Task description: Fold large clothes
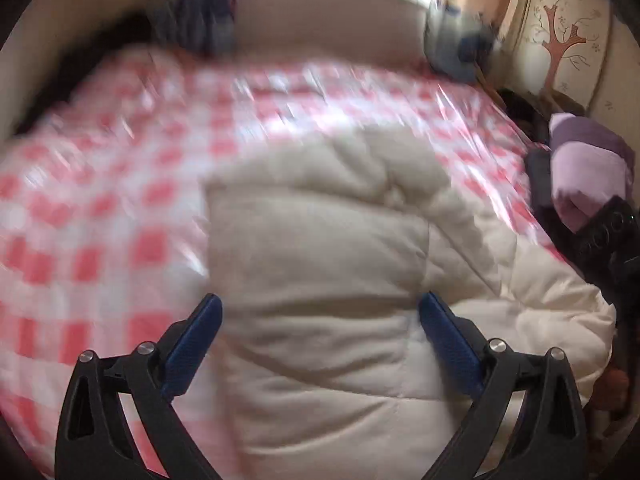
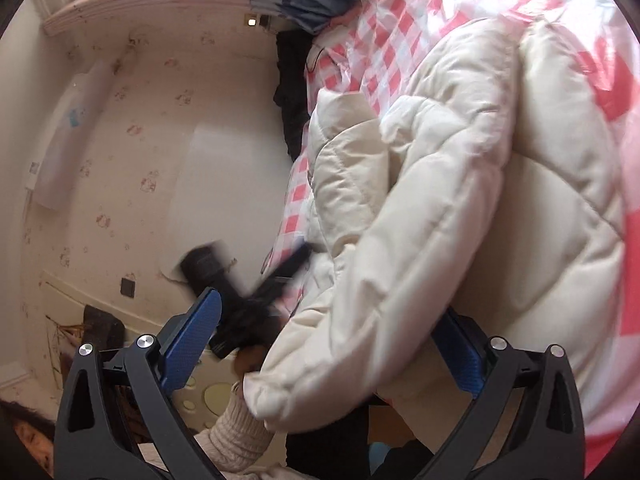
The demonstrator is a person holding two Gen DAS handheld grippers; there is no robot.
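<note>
Lying on the checked bed cover [image 1: 120,208], the cream puffer jacket [image 1: 320,280] sits between both spread tongs [image 1: 320,320] [image 2: 332,332].

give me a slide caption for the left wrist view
Open left tongs poised over a cream puffer jacket spread on a bed covered with a pink-and-white checked sheet.

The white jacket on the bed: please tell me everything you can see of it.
The white jacket is cream, puffy and quilted, with stitched panels. It lies crumpled on the pink checked cover of the bed, one thick sleeve hanging toward the bed's edge. Both the left gripper and the right gripper stand open around it.
</note>
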